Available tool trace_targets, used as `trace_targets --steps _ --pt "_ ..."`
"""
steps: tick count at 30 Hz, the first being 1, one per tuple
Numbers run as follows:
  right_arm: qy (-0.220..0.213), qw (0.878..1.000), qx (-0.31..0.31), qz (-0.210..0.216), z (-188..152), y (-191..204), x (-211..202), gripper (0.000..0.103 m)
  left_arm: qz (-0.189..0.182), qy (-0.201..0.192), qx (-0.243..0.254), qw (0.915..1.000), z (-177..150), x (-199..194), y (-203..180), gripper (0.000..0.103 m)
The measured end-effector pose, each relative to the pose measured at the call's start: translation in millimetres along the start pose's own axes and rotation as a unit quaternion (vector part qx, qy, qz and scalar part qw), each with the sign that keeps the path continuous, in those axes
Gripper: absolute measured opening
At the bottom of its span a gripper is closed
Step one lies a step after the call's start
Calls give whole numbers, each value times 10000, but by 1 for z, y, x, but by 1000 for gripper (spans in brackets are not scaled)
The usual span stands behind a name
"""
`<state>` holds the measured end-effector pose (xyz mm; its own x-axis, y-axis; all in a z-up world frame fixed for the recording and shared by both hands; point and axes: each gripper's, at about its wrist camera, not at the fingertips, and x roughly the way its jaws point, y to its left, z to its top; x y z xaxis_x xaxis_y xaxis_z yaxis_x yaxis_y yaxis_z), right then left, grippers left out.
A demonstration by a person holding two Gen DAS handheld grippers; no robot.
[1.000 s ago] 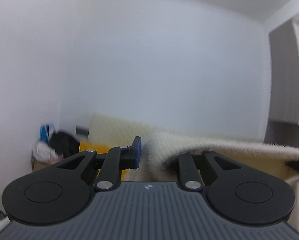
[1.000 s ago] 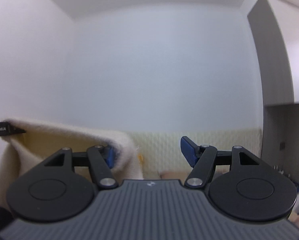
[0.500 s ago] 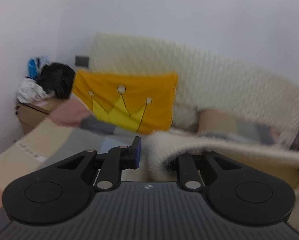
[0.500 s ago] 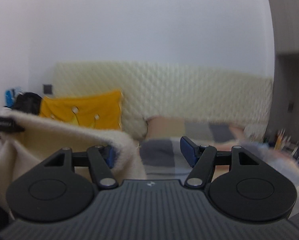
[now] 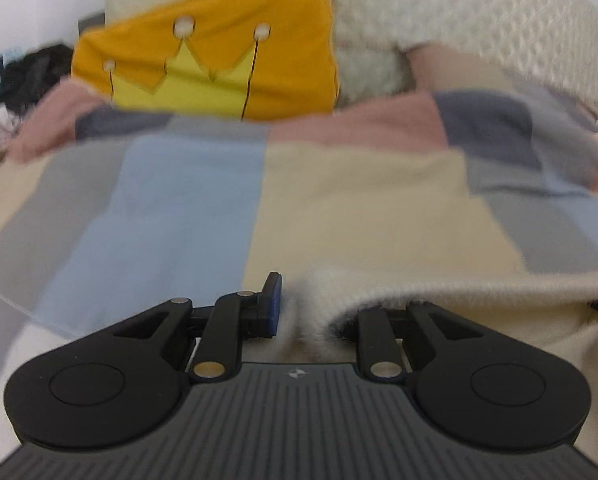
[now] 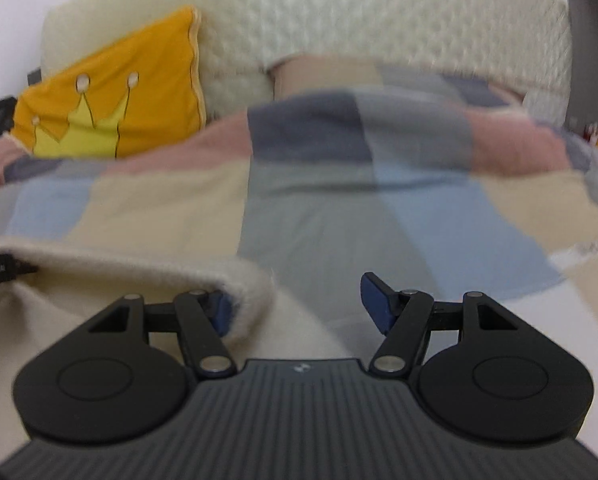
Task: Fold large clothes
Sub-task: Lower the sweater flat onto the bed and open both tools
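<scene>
left gripper easing on a fluffy cream garment, right gripper spread wide

left gripper [image 5: 299, 312], low and centre in its own view, has the thick fuzzy edge of the cream garment [image 5: 439, 292] wedged between its jaws. those jaws are narrow and opening at this moment, with the fabric between them. only the blue pad [image 5: 274, 304] of the jaw on the left of the frame shows; the other jaw is buried under the pile, so i cannot tell how hard the cloth is pinched.

right gripper [image 6: 299, 308] stands wide apart. the garment [image 6: 139, 276] drapes over the jaw on the left of that frame and nothing touches the blue pad [image 6: 375, 304] on the right, so the cloth hangs on one finger and is not gripped.

the garment looks soft, thick and limp, probably light for its bulk. it should sag and stretch between two holds, and the long pile may slip off a smooth pad. the rolled top edge, near each outer corner, looks like the sensible place to take hold.

beyond lies a patchwork quilt [image 5: 339, 200] on a bed, with a yellow crown cushion [image 5: 219, 52] at upper left against a quilted cream headboard [image 6: 379, 16].

most of the garment falls below both frames, so its type, sleeves and hem cannot be made out. both views are blurred.
</scene>
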<state>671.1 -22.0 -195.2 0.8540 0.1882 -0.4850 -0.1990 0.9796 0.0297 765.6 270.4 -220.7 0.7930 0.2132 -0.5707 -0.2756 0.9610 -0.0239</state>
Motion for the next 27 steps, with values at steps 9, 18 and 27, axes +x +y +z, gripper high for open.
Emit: trace_targets --steps 9,18,27 --pt "613 9981 -70 96 6 15 17 66 -319 1009 3 9944 26 -9 15 61" --pt "980 9928 -463 517 25 38 3 86 -856 1311 273 9873 40 -33 22 86" --pt "767 9952 -92 608 30 31 -58 86 -1063 883 62 9904 45 -110 31 86"
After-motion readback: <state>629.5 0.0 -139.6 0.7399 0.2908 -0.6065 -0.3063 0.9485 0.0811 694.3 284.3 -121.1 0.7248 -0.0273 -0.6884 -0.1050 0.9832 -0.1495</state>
